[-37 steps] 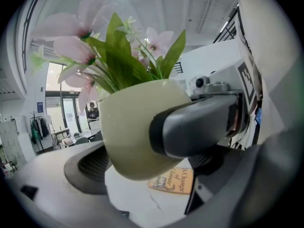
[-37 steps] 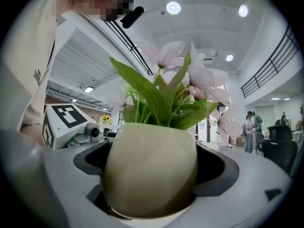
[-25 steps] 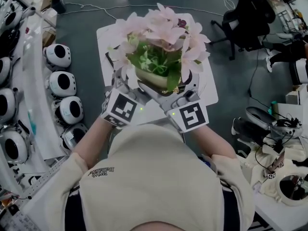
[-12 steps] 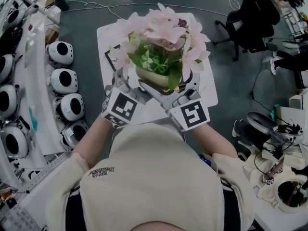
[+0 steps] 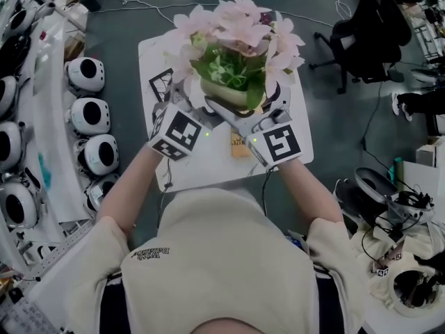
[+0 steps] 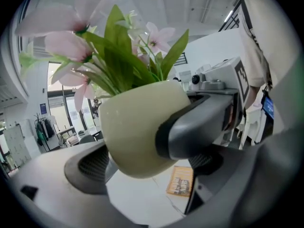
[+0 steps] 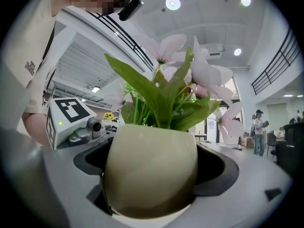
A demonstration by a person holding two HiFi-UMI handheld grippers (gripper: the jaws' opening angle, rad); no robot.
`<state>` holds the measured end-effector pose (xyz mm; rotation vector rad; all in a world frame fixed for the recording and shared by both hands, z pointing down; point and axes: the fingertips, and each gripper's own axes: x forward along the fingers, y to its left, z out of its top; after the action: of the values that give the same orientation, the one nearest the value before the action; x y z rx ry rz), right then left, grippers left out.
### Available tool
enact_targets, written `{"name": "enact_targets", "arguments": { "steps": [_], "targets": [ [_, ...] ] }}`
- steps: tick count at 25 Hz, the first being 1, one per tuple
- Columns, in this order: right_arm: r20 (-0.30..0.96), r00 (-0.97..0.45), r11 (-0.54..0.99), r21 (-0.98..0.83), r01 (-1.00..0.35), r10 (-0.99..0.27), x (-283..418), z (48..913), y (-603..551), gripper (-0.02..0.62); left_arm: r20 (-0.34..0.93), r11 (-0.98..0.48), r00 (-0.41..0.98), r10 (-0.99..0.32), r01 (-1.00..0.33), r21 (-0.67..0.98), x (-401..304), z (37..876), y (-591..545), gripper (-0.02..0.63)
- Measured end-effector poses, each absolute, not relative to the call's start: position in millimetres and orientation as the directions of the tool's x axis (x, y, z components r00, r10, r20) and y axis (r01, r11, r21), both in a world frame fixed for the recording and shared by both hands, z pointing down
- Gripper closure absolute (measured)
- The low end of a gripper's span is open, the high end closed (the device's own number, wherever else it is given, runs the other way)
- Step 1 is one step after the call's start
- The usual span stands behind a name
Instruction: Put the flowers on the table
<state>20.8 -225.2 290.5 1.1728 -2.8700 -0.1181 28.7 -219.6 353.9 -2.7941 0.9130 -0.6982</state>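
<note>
Our left gripper (image 5: 193, 106) and right gripper (image 5: 264, 113) each clamped the cream flowerpot (image 5: 224, 97) over the white table (image 5: 208, 169). We judged that releasing one side early could tip it.

Dark grey-green floor (image 5: 115, 40), black office chair (image 5: 361, 37) at right, white bench (image 5: 55, 152) at left, round ceiling lights (image 7: 173, 3) overhead.

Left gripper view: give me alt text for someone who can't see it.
A cream pot of pink flowers and green leaves sits between the left gripper's jaws, held over a white table. The right gripper's dark jaw wraps the pot from the right, its marker cube behind; an orange card lies on the table below.
</note>
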Motion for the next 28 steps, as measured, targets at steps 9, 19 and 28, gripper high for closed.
{"name": "enact_targets", "arguments": {
  "steps": [9, 19, 28],
  "targets": [
    [0.044, -0.741, 0.741, 0.075, -0.667, -0.670, 16.0, 348.8, -312.5, 0.049, 0.423, -0.819, 0.702, -0.573, -0.504, -0.274, 22.0, 407.9, -302.5, 0.117],
    [0.068, -0.769, 0.772, 0.031, -0.635, -0.636, 5.5, 442.7, -378.7, 0.049, 0.395, -0.845, 0.750, -0.530, -0.509, -0.165, 15.0, 496.7, -363.9, 0.117],
    [0.083, -0.795, 0.798, 0.009, -0.602, -0.601, 8.3, 522.6, -403.4, 0.049, 0.389, -0.863, 0.776, -0.497, -0.490, -0.127, 16.4, 565.6, -383.8, 0.117]
  ]
}}
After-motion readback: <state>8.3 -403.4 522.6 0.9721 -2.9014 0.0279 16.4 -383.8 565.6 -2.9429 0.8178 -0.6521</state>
